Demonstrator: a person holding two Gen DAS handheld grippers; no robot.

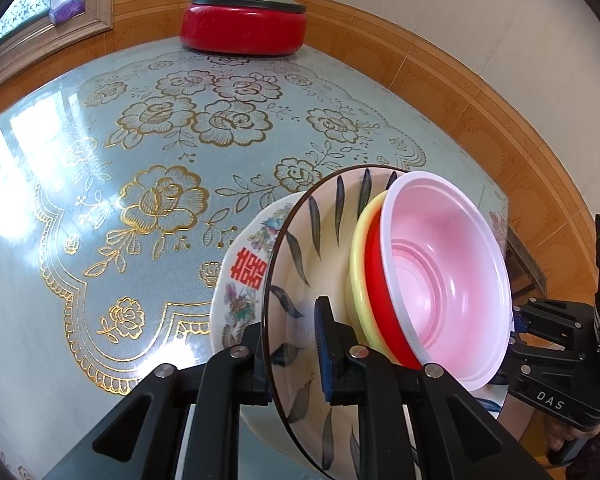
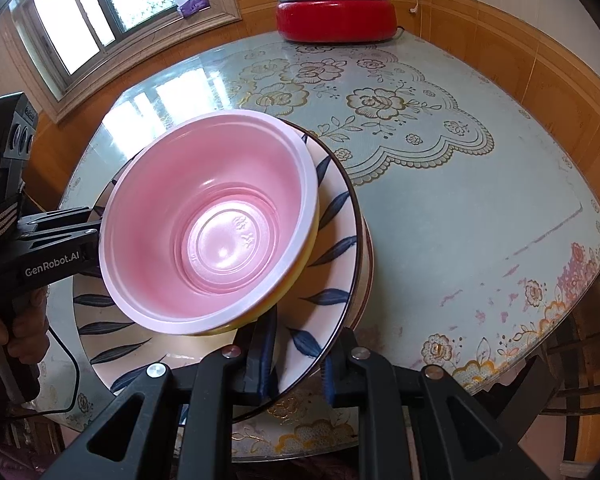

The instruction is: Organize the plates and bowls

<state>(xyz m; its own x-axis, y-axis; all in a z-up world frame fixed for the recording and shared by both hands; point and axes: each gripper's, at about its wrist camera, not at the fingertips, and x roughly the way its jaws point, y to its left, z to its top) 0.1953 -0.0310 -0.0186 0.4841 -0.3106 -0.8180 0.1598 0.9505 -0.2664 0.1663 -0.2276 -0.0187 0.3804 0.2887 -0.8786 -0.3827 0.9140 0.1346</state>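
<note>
A pink plastic bowl [image 1: 444, 280] [image 2: 216, 224] is nested in a red bowl [image 1: 380, 308] and a yellow bowl [image 1: 358, 264] [image 2: 300, 276]. They sit on a cream plate with blue leaves [image 1: 300, 240] [image 2: 328, 252]. Under it lies a floral plate with a red character [image 1: 244, 264]. My left gripper [image 1: 290, 344] is shut on the leaf plate's rim at one side. My right gripper [image 2: 296, 356] is shut on the rim at the opposite side. The stack looks tilted in the left wrist view.
A round table with a pale blue, gold-flowered cloth [image 1: 160, 168] [image 2: 440, 208] under glass holds the stack near its front edge. A red electric pot with a grey lid [image 1: 244, 20] [image 2: 336, 12] stands at the far edge. A window [image 2: 100, 8] is at the left.
</note>
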